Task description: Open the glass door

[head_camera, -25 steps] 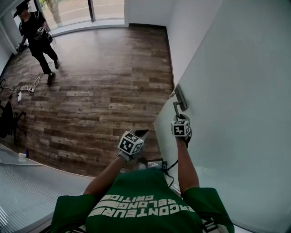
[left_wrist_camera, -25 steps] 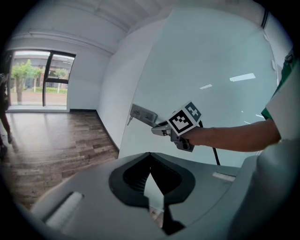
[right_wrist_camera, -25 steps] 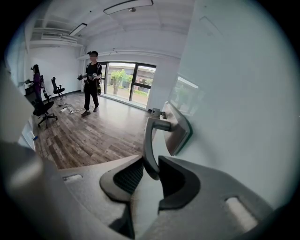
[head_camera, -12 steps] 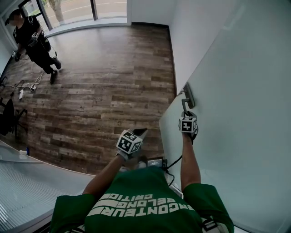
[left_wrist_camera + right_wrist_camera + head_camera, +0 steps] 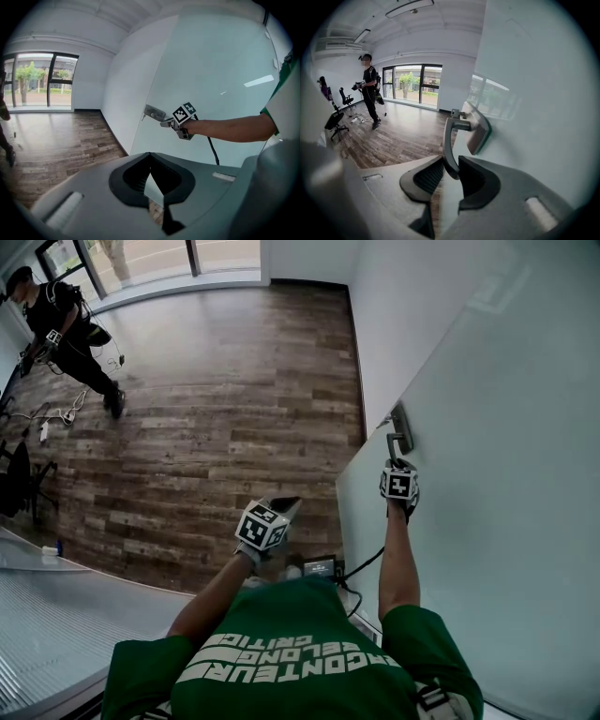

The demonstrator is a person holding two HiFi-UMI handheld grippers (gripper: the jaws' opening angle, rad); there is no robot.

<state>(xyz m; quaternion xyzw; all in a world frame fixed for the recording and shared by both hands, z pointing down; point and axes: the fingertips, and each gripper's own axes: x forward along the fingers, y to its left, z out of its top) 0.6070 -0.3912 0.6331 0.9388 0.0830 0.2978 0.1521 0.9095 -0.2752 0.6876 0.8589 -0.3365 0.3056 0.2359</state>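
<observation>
Only its own view shows how the right hand-held gripper pinches the handle.

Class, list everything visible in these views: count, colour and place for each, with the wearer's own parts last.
glass door: one, frosted pale green, right side
door handle: one, grey metal, at the door's edge
floor: one, brown wood planks, across the room
windows: several, dark-framed, far wall
other person: one, in black, far left
office chairs: two, black, left side
right gripper: one, grey, shut on the door handle
left gripper: one, grey, shut, empty, before the chest
</observation>
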